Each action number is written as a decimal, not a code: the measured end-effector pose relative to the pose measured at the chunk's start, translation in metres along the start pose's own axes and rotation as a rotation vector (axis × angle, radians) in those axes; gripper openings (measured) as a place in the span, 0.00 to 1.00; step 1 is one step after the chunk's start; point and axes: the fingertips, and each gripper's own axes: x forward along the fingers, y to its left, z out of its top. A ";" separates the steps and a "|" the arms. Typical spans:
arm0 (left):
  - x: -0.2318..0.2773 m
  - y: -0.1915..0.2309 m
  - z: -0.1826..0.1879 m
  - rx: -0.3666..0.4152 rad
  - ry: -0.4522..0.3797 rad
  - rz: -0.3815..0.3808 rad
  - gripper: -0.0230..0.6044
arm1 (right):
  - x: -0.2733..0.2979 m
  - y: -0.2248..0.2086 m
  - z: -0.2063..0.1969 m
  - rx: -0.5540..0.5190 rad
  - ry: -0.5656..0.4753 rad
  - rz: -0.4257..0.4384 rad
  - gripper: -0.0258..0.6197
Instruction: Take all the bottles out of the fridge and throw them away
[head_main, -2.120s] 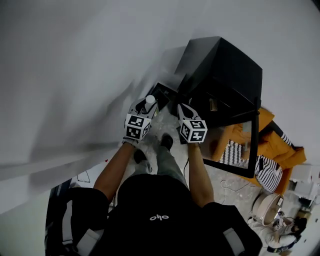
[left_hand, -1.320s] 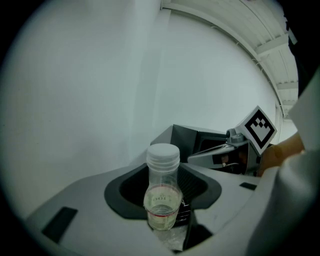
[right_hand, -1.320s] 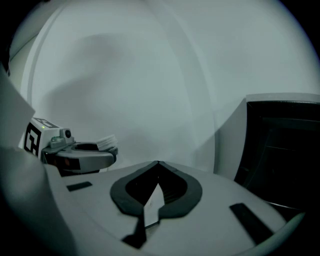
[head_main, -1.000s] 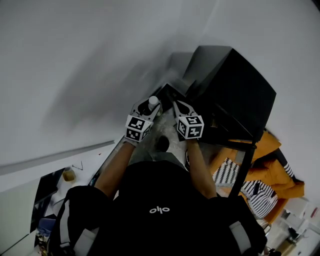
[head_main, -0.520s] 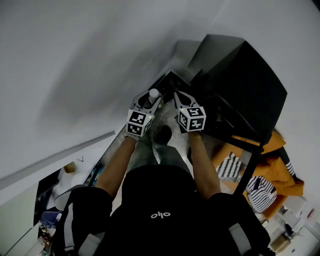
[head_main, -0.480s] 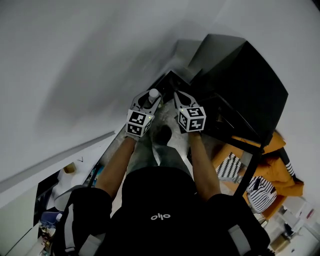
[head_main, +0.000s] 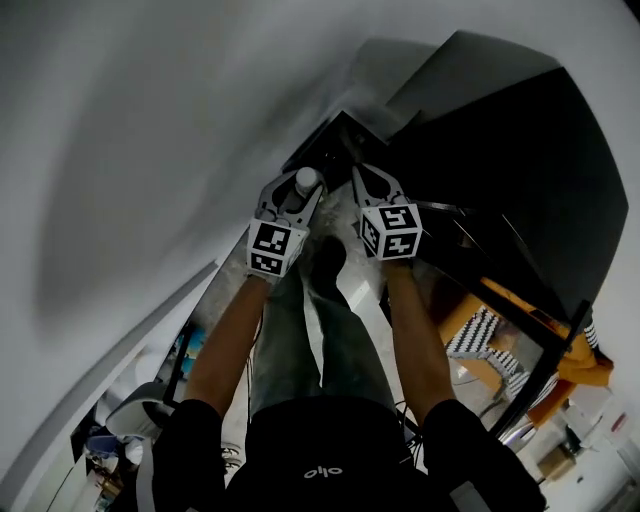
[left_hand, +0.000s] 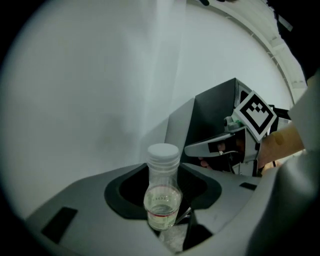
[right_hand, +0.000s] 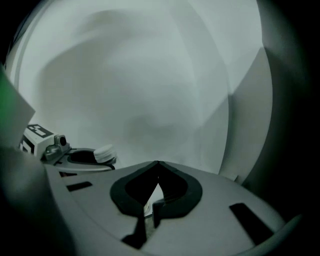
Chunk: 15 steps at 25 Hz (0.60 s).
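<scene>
A small clear bottle (left_hand: 161, 200) with a white cap (head_main: 307, 180) stands upright between the jaws of my left gripper (head_main: 298, 192), which is shut on its body. A little clear liquid sits in its bottom. My right gripper (head_main: 362, 178) is beside it to the right, shut with nothing in it; its tips (right_hand: 157, 163) meet in the right gripper view. The black fridge (head_main: 510, 170) rises at the right. Just ahead of both grippers a dark open-topped box (head_main: 335, 135), perhaps a bin, stands between the wall and the fridge.
A white wall (head_main: 130, 130) fills the left. The fridge's open door frame (head_main: 530, 330) juts out at the lower right, with orange and striped cloth (head_main: 490, 335) behind it. The person's legs and a dark shoe (head_main: 325, 262) are below the grippers. Clutter (head_main: 120, 440) lies at the lower left.
Both grippers have sunk, the left one still with the bottle, and closed in on the dark box. The fridge looms larger and the person's legs now show.
</scene>
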 end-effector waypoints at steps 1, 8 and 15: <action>0.009 0.006 -0.014 -0.001 0.004 0.000 0.32 | 0.013 -0.005 -0.010 0.003 0.001 -0.002 0.05; 0.056 0.036 -0.113 -0.002 0.069 0.013 0.32 | 0.075 -0.032 -0.098 0.046 0.047 -0.026 0.05; 0.083 0.046 -0.154 0.025 0.099 0.003 0.32 | 0.088 -0.046 -0.148 0.087 0.090 -0.043 0.05</action>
